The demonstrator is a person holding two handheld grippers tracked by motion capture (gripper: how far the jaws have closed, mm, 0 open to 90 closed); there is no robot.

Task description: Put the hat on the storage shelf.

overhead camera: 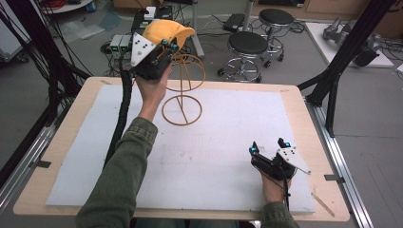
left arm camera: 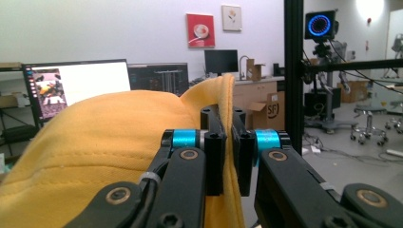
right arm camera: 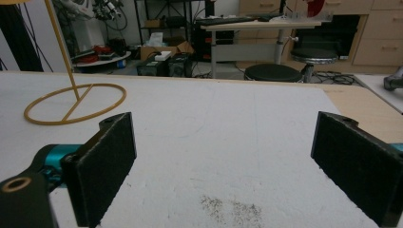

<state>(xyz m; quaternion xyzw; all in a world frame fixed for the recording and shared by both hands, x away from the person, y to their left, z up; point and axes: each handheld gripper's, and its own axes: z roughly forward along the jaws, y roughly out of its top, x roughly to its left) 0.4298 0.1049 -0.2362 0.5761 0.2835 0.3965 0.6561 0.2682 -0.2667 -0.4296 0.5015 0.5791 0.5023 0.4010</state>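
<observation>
A yellow cap (overhead camera: 164,31) rests on top of a gold wire hat stand (overhead camera: 182,110) at the far middle of the white mat. My left gripper (overhead camera: 168,46) is raised beside the stand and is shut on the cap's brim. In the left gripper view the yellow cap (left arm camera: 95,142) spreads out to the left, and its brim edge runs up between the left gripper (left arm camera: 227,152) jaws. My right gripper (overhead camera: 269,146) rests low near the front right of the mat, open and holding nothing. The right gripper view has the stand's ring base (right arm camera: 76,103) at its left.
The white mat (overhead camera: 214,142) covers most of the wooden table (overhead camera: 66,128). Black frame posts (overhead camera: 342,52) stand at the table's right and left. Stools (overhead camera: 247,45) and cables lie on the floor beyond the far edge.
</observation>
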